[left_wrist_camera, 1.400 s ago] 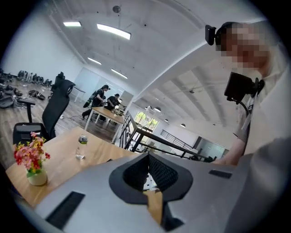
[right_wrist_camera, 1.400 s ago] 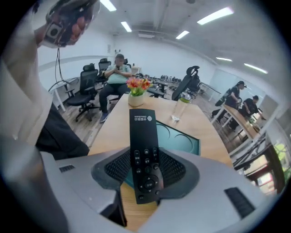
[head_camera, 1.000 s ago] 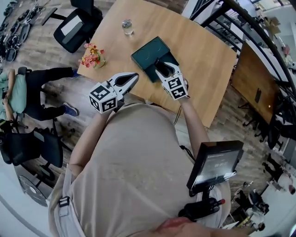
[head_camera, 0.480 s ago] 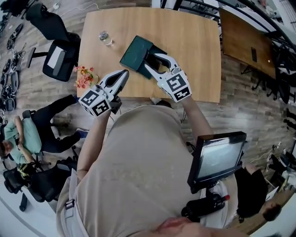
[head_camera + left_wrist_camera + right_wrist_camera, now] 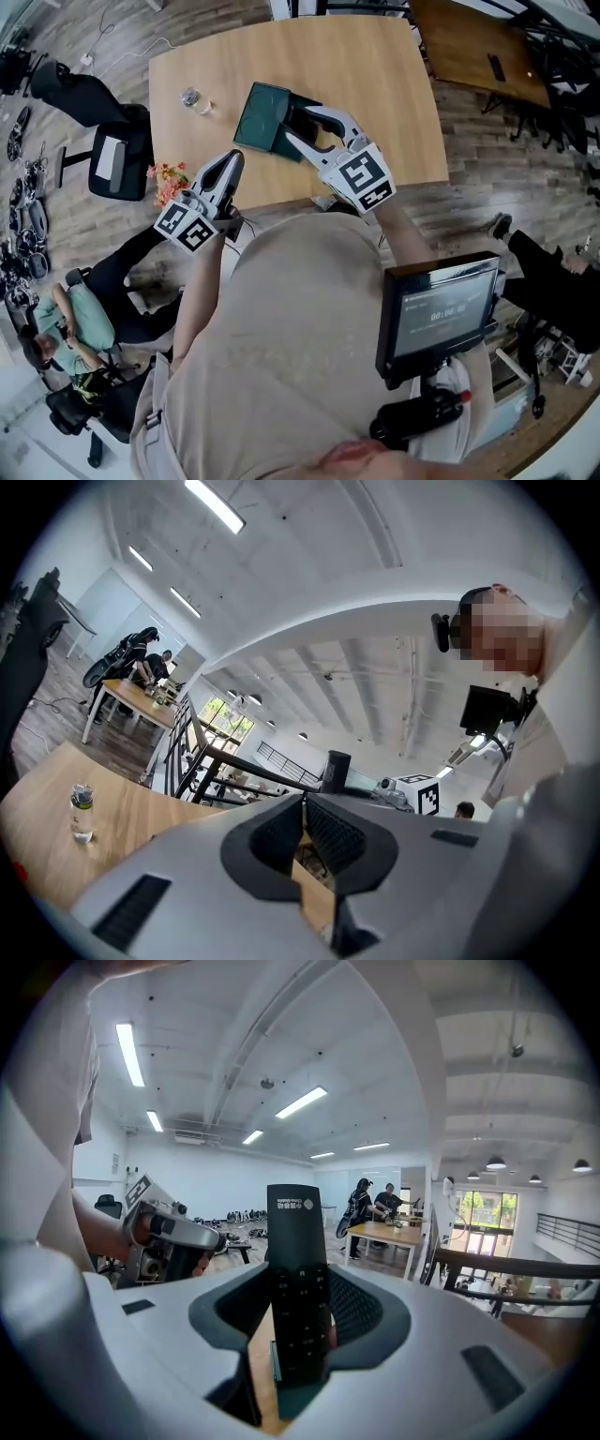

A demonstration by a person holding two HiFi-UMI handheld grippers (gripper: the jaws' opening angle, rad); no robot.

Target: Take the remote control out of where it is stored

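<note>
A black remote control (image 5: pixel 298 1279) stands upright between the pads of my right gripper (image 5: pixel 300 1314), which is shut on it. In the head view that gripper (image 5: pixel 296 124) is over the near end of an open dark green box (image 5: pixel 263 114) on the wooden table (image 5: pixel 375 84), with the remote (image 5: pixel 306 122) dark between its fingers. My left gripper (image 5: pixel 232 157) hovers at the table's near edge, left of the box, its jaws together and nothing in them. In its own view, this gripper (image 5: pixel 305 803) faces the raised remote (image 5: pixel 336 769).
A small water bottle (image 5: pixel 190 97) stands at the table's far left. A bunch of flowers (image 5: pixel 167 178) sits at the near left corner. An office chair (image 5: pixel 112 155) and a seated person (image 5: pixel 66 319) are on the floor to the left. A second desk (image 5: pixel 487 56) is behind.
The head view has swung round, so the table and box have shifted left in the picture. My right gripper stays at the box with the remote in it. The left gripper stays shut beside it.
</note>
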